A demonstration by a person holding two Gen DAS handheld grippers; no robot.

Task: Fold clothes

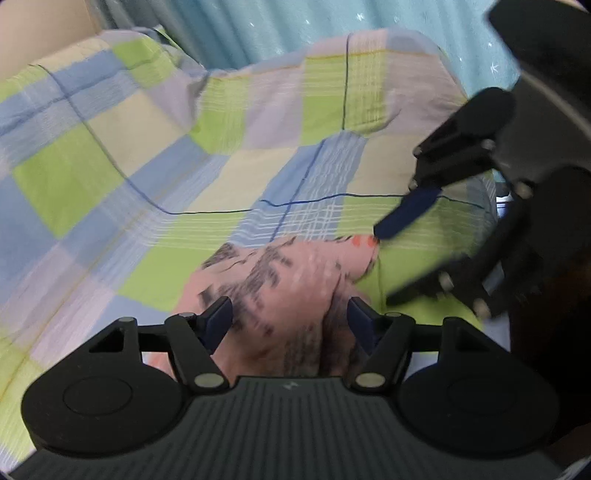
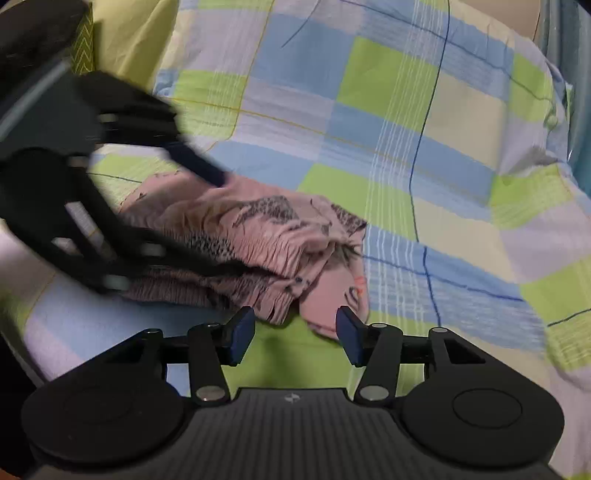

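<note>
Pink garment (image 2: 258, 236), patterned with dark grey marks, lies crumpled in a low heap on a bed cover (image 2: 406, 129) checked in green, blue, lilac and cream.

Right wrist view, nearest: right gripper (image 2: 294, 334) with its blue-padded fingers (image 2: 242, 334) apart. Between them is mostly green check of the cover; the near edge of the pink heap reaches just up to the gap. Pads not pressing on cloth.

Same view, left side: left gripper (image 2: 218, 221) comes in blurred, one blue-tipped finger over the top of the heap, the other low along its near side. Fingers apart, heap between them.

Left wrist view, nearest: left gripper (image 1: 290, 319), fingers (image 1: 218, 321) apart, pink cloth (image 1: 280, 291) filling the space between them. Whether the pads touch the fabric cannot be told; picture is blurred.

Further right in that view: right gripper (image 1: 384, 266), one blue finger tip just beside the far corner of the garment, near small orange marks.

Beyond: cover rises in folds; pale blue curtain (image 1: 258, 29) behind it.
</note>
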